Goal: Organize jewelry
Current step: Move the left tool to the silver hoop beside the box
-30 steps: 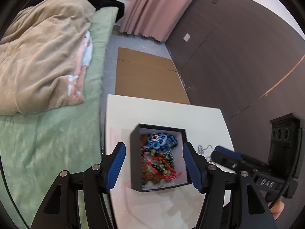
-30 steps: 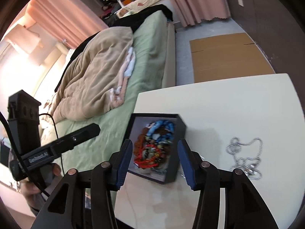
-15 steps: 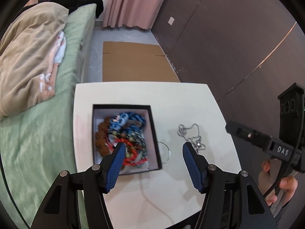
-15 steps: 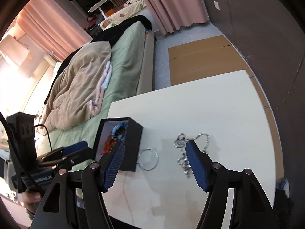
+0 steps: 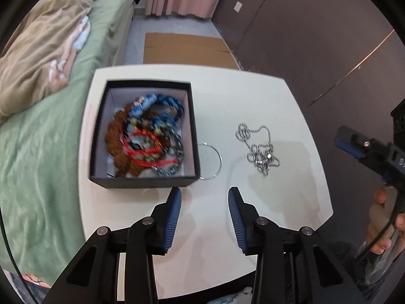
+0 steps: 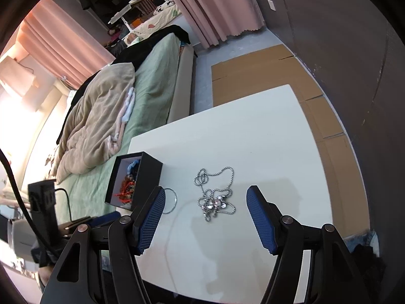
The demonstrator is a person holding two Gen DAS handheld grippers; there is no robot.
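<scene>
The left gripper (image 5: 204,197) is hovering with its jaws spread and empty over the white table (image 5: 253,96), just before the black jewelry box (image 5: 144,181) that is holding beaded bracelets (image 5: 149,136). The right gripper (image 6: 206,201) is also hanging wide apart, empty, above the silver ball-chain necklace (image 6: 215,195). A thin silver bangle (image 5: 211,160) is lying against the box, and behind the table a green bed (image 6: 152,86) is standing.

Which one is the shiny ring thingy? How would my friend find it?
Find the white table beside the green bed, then the black box full of colourful bracelets. The thin silver ring lies flat on the table right against that box. It is one plain hoop, unlike the tangled silver chain further along.
</scene>
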